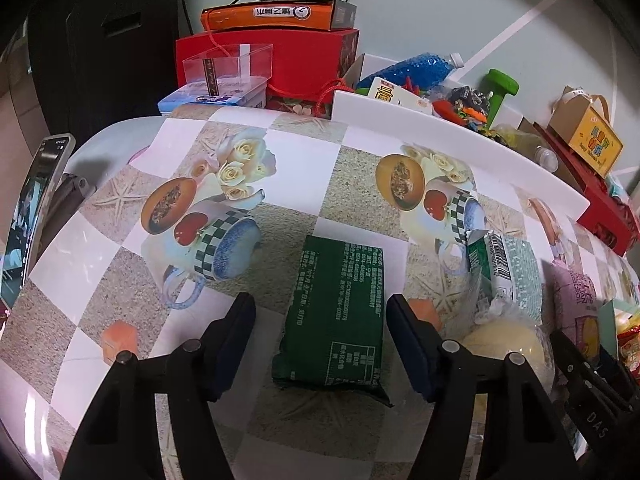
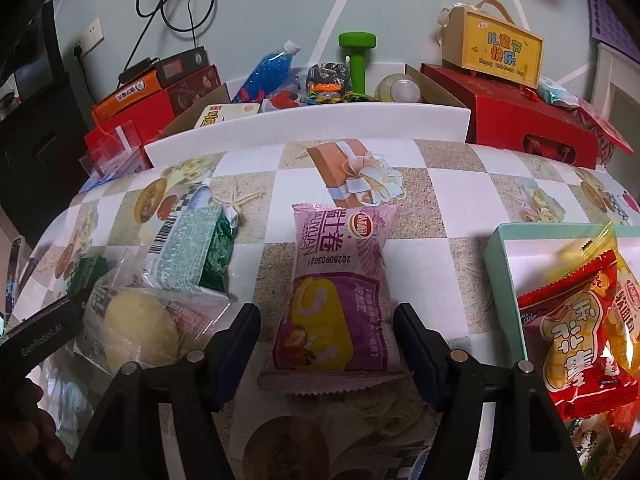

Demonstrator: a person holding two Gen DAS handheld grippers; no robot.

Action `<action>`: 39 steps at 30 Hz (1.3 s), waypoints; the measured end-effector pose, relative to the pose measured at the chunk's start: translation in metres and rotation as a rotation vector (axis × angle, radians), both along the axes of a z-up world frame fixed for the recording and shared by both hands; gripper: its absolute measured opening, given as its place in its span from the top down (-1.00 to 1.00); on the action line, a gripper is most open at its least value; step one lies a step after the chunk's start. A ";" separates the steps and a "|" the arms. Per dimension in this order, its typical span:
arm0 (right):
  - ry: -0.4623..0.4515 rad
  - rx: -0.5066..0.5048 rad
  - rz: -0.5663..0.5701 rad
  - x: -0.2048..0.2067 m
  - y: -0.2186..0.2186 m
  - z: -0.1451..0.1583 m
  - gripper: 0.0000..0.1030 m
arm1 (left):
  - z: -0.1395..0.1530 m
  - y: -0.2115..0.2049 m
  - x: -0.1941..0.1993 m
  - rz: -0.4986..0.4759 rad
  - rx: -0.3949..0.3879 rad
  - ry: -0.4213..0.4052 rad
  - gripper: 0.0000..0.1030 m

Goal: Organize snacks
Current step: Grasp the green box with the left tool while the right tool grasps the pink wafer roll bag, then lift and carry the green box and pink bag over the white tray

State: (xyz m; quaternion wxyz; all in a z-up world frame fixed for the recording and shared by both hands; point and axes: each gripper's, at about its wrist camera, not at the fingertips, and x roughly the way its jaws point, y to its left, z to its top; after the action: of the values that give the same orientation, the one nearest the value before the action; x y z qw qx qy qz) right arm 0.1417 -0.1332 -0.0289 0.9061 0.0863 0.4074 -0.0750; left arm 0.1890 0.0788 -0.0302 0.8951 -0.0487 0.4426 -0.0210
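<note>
In the left wrist view my left gripper [image 1: 320, 340] is open, its fingers on either side of a dark green snack packet [image 1: 336, 312] lying flat on the table. In the right wrist view my right gripper [image 2: 326, 344] is open around a pink and purple cake-roll packet [image 2: 340, 288]. A light green packet [image 2: 192, 248] and a clear-wrapped yellow bun [image 2: 140, 332] lie to its left. A mint tray [image 2: 504, 264] at the right holds red and yellow snack bags [image 2: 580, 340]. The green packet [image 1: 504, 268] and bun [image 1: 504, 344] also show in the left view.
The table has a patterned checked cloth [image 1: 120, 272]. A white raised ledge [image 2: 312, 124] runs along the back. Behind it stand red boxes [image 2: 528, 120], a yellow gift box [image 2: 492, 52], a green dumbbell [image 2: 356, 56], a blue bottle [image 2: 268, 72] and a clear box [image 1: 228, 68]. A phone [image 1: 36, 216] stands at left.
</note>
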 end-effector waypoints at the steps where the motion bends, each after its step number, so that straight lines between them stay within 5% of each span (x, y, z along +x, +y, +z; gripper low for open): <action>1: 0.000 -0.001 -0.001 0.000 0.000 0.000 -0.36 | 0.000 0.000 0.000 -0.002 -0.001 0.000 -0.26; 2: -0.001 -0.002 -0.003 0.000 -0.001 0.000 -0.19 | 0.000 0.000 0.000 -0.005 -0.003 -0.002 -0.16; 7: -0.007 0.005 -0.004 -0.001 -0.002 0.002 -0.15 | 0.002 -0.001 -0.001 -0.021 -0.022 -0.007 0.15; 39: -0.104 0.004 -0.007 -0.022 -0.011 0.050 -0.03 | 0.038 -0.008 -0.017 -0.077 -0.068 -0.090 0.18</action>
State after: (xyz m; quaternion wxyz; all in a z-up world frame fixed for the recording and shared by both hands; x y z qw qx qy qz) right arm 0.1194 -0.1443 0.0208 0.9256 0.0935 0.3594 -0.0729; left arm 0.1715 0.0709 0.0082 0.9104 -0.0611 0.4026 -0.0728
